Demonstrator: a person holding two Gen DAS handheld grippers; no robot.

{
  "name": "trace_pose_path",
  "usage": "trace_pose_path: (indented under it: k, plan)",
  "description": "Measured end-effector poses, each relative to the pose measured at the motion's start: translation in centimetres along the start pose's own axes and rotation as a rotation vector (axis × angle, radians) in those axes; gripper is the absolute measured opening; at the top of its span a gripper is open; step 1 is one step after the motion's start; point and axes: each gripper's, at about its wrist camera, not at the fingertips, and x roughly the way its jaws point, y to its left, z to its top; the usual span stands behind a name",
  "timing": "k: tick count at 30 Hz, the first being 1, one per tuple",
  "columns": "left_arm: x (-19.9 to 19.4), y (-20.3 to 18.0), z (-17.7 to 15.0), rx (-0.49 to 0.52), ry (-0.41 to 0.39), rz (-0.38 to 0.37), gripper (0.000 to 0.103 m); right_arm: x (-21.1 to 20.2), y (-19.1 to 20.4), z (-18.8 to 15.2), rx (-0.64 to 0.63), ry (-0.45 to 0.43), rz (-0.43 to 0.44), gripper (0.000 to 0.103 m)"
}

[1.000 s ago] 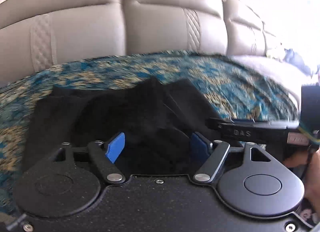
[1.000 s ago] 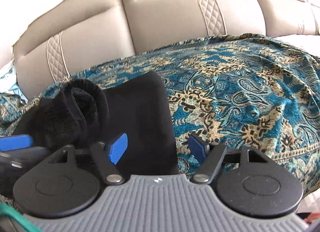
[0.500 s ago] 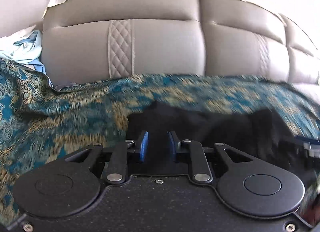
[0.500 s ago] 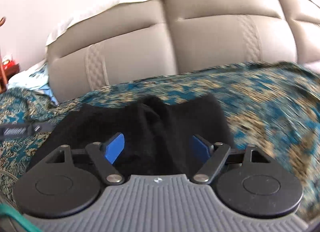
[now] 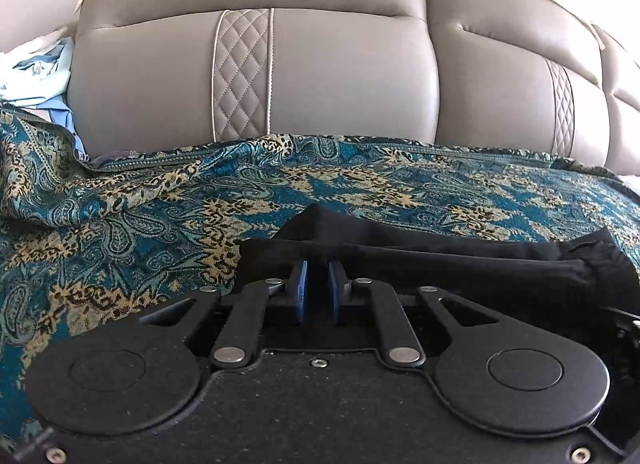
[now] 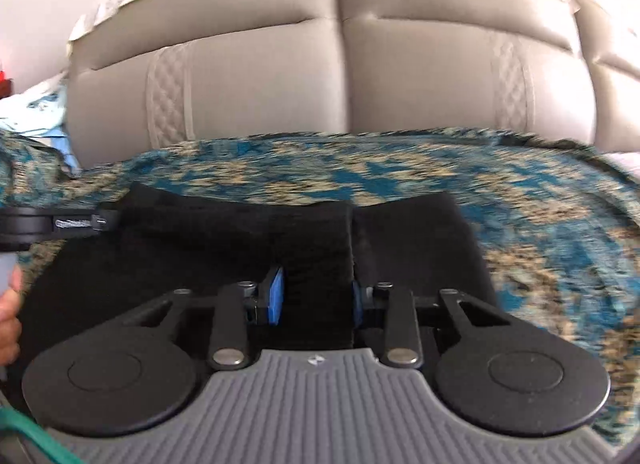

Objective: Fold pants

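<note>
The black pants lie on a teal and gold paisley bedspread that covers a bed, in front of a padded beige headboard. In the right wrist view the pants spread wide across the bedspread in bunched layers, with a vertical crease or seam running just right of centre.

The left gripper has its jaws nearly together, pinching a thin edge of the black fabric near the garment's left end. The right gripper has its jaws partly closed around a thicker ridge of the cloth; the blue pads touch the fabric on both sides, so it appears to be gripping a fold. The left gripper also shows at the left edge of the right wrist view, at the far corner of the pants.

The fabric looks soft, limp and fairly thick, perhaps a knit or fleece. It should be light, but it will sag and drag between two holds, and layers may slip apart if only the top one is caught. Hems, waistband and seam lines give the firmest purchase; pinching through all layers at two matching edges would keep the fold square. The dark cloth hides its own creases, so how many layers each grip holds cannot be told.
</note>
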Motion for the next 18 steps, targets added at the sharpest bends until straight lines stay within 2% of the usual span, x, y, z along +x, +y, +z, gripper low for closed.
trace_pose_path:
  k: [1, 2, 3, 8, 15, 18]
  plan:
    - [0.1, 0.0, -0.1, -0.010, 0.002, -0.006, 0.012, 0.0, -0.5, -0.1, 0.014, 0.000, -0.003, 0.044]
    - [0.0, 0.0, -0.1, -0.014, -0.001, -0.004, 0.012, 0.1, -0.9, -0.2, 0.026, 0.005, -0.007, 0.056]
    - [0.1, -0.1, -0.1, -0.008, -0.005, 0.002, 0.013, 0.1, -1.4, -0.3, 0.037, 0.000, -0.001, 0.063]
    - [-0.1, -0.8, -0.6, 0.040, -0.033, 0.028, 0.013, -2.1, -3.0, -0.5, 0.084, -0.042, 0.023, 0.083]
    - [-0.1, -1.0, -0.9, 0.063, -0.046, 0.040, 0.013, -6.7, -2.5, -4.2, 0.115, -0.067, 0.005, 0.088]
    - [-0.1, -1.0, -0.8, 0.064, -0.046, 0.041, 0.013, -7.5, -2.9, -5.4, 0.194, -0.027, 0.016, 0.088]
